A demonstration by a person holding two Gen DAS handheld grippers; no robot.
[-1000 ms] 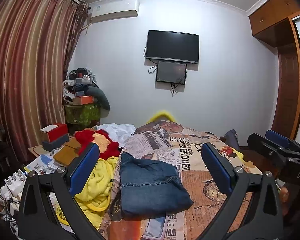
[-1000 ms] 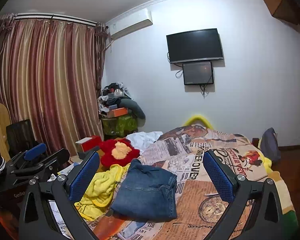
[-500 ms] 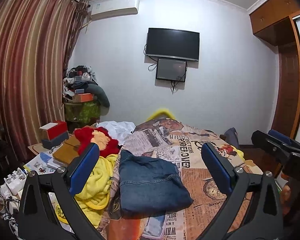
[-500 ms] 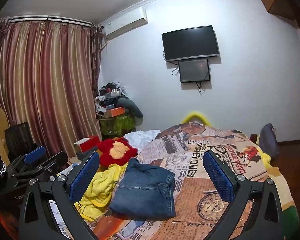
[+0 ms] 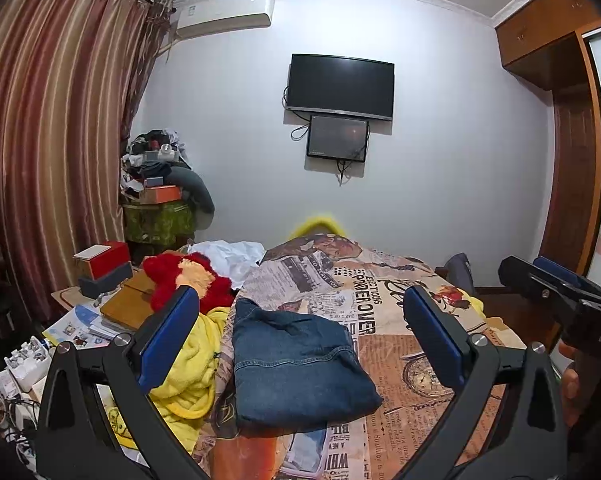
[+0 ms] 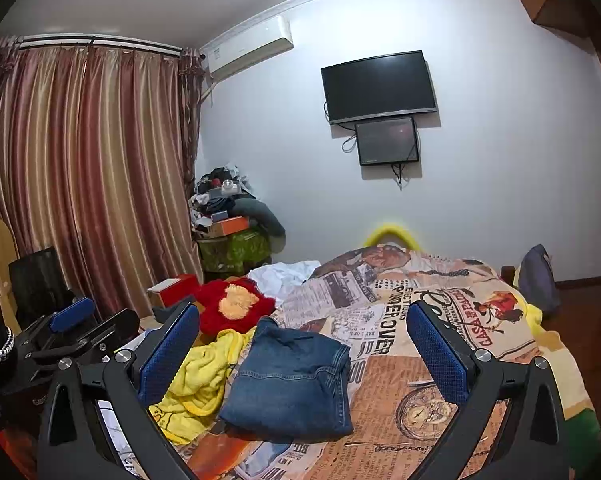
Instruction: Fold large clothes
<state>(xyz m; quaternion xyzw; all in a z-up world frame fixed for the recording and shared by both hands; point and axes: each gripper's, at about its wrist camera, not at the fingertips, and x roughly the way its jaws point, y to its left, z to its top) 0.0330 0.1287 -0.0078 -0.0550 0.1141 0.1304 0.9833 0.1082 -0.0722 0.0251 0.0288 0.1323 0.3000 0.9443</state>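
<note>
Denim, folded into a thick block: the jeans point(image 5: 298, 364) lie on the bed point(image 5: 416, 364), on its newspaper-print cover, just beside a yellow towel point(image 5: 192, 376) crumpled at the left edge. I hold both grippers above the near end of the bed. My left gripper point(image 5: 298, 344) has its jaws spread wide with nothing between them, and my right gripper point(image 6: 302, 350) is the same: wide open and empty.

I judge the jeans heavy and fairly stiff for cloth, so the layers should keep their shape but sag if lifted by one corner. I would pinch the stitched seam edge facing me, one gripper at each end, where the fabric is thickest. The towel looks soft and light and would bunch easily.

Hidden from me: how many layers the jeans have, where the legs end, and how far the towel hangs off the bed behind my left jaws.
</note>
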